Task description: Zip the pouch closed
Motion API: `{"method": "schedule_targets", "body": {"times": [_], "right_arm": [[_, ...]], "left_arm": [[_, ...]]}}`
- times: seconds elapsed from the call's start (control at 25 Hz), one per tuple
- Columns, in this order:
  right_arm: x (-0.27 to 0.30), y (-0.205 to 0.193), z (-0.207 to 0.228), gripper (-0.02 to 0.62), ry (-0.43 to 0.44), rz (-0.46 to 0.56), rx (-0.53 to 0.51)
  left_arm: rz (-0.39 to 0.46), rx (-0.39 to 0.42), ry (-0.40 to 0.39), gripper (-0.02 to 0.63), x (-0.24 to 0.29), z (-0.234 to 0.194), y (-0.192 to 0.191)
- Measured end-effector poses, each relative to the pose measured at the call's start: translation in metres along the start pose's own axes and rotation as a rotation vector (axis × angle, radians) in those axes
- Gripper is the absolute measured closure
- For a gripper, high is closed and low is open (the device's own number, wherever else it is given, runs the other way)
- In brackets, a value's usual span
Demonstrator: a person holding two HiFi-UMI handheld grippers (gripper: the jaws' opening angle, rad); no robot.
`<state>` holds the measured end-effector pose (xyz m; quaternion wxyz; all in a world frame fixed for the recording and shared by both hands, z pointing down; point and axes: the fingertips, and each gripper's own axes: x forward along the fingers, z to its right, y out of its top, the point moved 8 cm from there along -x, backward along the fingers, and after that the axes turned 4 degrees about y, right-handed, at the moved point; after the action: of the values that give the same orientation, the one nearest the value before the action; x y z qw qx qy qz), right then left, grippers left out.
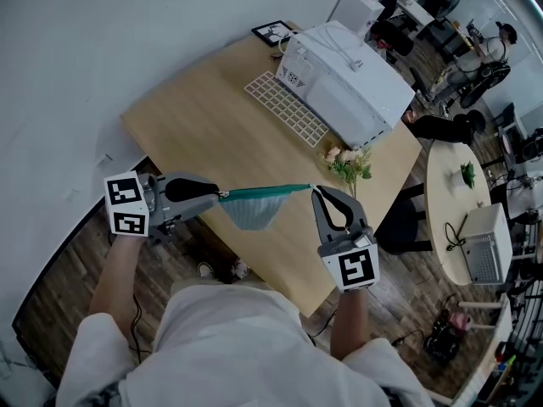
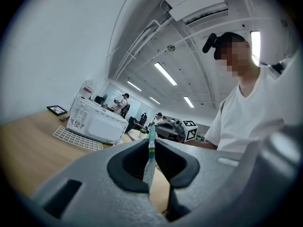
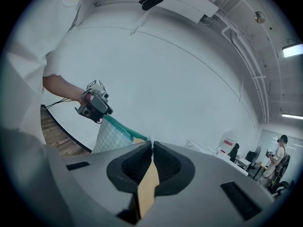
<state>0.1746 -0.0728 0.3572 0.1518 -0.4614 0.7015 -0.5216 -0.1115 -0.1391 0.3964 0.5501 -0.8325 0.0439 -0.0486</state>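
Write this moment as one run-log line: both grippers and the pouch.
left gripper: shut on pouch end | right gripper: shut on opposite end | pouch: stretched in the air between them

Left gripper (image 1: 222,195) and right gripper (image 1: 315,190) held out, tips converging, jaws seemingly clamped.

The pale checked fabric pouch (image 1: 253,212) hung in the air over the near edge of the light wooden table (image 1: 212,134). Its teal zip band (image 1: 267,192) was stretched taut from 9 to 3 o'clock. The left gripper (image 1: 219,195) pinched the 9 o'clock end and the right gripper (image 1: 315,190) the 3 o'clock end. The body sagged toward 6 o'clock.
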Motion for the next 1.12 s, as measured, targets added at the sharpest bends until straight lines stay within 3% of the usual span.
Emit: {"method": "schedule_targets", "body": {"times": [0.6, 0.8, 1.12], "right_arm": [[-0.001, -0.002, -0.021, 0.58, 0.024, 0.049, 0.147], [-0.002, 0.0, -0.035, 0.581, 0.027, 0.108, 0.257], [-0.007, 0.0, -0.04, 0.58, 0.02, 0.12, 0.351]], "left_arm": [[0.016, -0.038, 0.077, 0.557, -0.008, -0.013, -0.024], [0.019, -0.066, 0.114, 0.557, -0.01, -0.018, -0.032], [0.018, -0.04, 0.169, 0.557, -0.005, -0.014, -0.043]]}}
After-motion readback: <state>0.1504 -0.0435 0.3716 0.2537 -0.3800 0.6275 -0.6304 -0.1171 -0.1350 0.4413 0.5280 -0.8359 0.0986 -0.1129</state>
